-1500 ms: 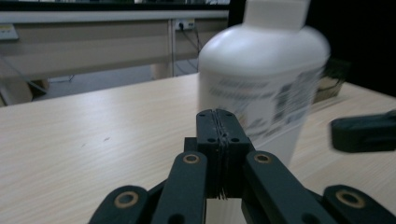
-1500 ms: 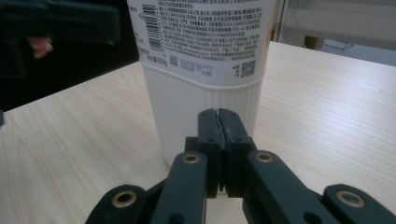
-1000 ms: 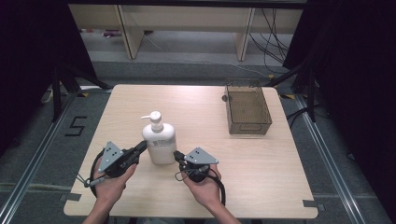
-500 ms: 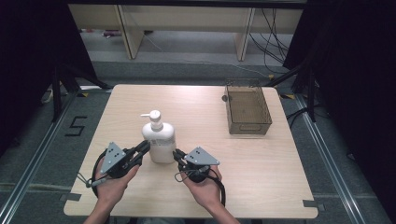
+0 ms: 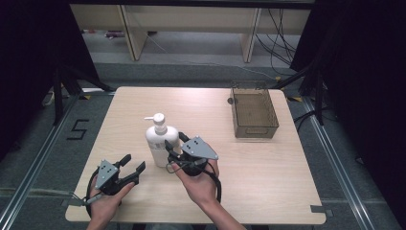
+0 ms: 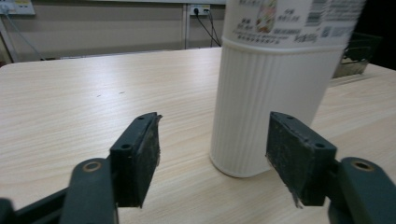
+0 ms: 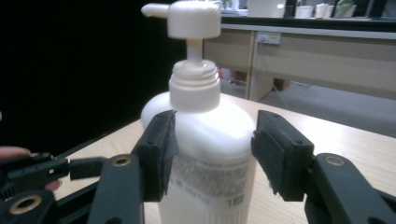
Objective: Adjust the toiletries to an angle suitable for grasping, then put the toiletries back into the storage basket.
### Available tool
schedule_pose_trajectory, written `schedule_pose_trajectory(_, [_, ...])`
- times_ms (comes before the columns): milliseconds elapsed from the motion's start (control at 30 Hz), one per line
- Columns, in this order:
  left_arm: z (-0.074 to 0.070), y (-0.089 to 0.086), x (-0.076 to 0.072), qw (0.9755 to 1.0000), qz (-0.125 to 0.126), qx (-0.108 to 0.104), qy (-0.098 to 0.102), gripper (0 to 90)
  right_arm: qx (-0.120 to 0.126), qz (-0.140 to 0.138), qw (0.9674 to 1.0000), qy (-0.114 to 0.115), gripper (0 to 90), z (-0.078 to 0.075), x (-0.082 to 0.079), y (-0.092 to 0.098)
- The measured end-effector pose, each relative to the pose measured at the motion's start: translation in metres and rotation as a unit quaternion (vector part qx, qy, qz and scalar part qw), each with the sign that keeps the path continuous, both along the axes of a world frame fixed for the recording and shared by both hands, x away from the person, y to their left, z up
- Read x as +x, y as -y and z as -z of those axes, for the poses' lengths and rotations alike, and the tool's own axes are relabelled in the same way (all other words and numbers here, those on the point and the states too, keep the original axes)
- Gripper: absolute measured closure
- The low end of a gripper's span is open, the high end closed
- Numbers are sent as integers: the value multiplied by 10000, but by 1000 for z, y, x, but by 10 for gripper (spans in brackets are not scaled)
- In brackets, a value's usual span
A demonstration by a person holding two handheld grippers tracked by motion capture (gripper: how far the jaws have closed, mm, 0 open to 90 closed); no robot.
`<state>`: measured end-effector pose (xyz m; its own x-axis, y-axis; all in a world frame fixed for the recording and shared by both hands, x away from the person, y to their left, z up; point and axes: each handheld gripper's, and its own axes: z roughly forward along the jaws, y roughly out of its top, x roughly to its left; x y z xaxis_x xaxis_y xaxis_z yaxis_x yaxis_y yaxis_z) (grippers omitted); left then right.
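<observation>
A white pump bottle (image 5: 160,143) stands upright near the middle of the wooden table (image 5: 268,172). My left gripper (image 5: 133,163) sits low at the bottle's front left, a short way off it. Its jaws have just been opening and stand wide. In the left gripper view the ribbed bottle (image 6: 275,93) rises beyond the left gripper (image 6: 215,154), with nothing between the pads. My right gripper (image 5: 176,141) is close against the bottle's right side. Its jaws have also just been opening. In the right gripper view the right gripper (image 7: 215,154) frames the bottle (image 7: 205,126) below its pump neck.
A brown mesh basket (image 5: 253,136) stands at the table's far right. The left gripper (image 7: 37,175) shows at the lower left of the right gripper view. Dark floor and shelving lie beyond the table's far edge.
My left gripper has drawn back from the bottle toward the front left, sunk lower and opened. My right gripper has risen beside the bottle and opened. The bottle has stayed in place.
</observation>
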<state>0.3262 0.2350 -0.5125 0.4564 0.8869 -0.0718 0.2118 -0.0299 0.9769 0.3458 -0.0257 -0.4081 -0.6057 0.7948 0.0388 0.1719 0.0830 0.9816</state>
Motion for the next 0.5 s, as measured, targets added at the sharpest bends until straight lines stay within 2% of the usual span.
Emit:
schedule_pose_trajectory(33, [2,0,2,10000,-20,21,16,323,-31,20,10000,-4,480,-1,0,0])
schedule_pose_trajectory(67, [3,1,4,10000,-43,36,47,315,52,92,9999,-57,476,-3,0,-2])
schedule_pose_trajectory(100, [5,1,6,10000,-50,16,69,307,-15,165,9998,51,470,-5,1,-3])
schedule_pose_trajectory(133, [5,0,6,9999,-92,67,-6,307,-15,165,9998,51,470,-5,1,-3])
schedule_pose_trajectory(200, [7,0,8,9999,-70,72,35,307,-70,204,9996,174,459,-6,2,-5])
schedule_pose_trajectory(233, [9,0,9,9999,-36,32,94,307,39,258,9996,83,449,-7,0,-8])
schedule_pose_trajectory(267, [9,0,8,9999,-68,73,40,307,23,232,9995,193,443,-7,2,-9])
schedule_pose_trajectory(300, [10,0,8,9999,-49,84,46,307,127,258,9996,38,437,-8,0,-14])
schedule_pose_trajectory(367, [11,1,8,10000,-53,13,83,310,119,263,9996,1,437,-11,0,-20])
schedule_pose_trajectory(500, [12,0,8,9999,-73,1,94,315,103,213,9997,69,438,-15,3,-28])
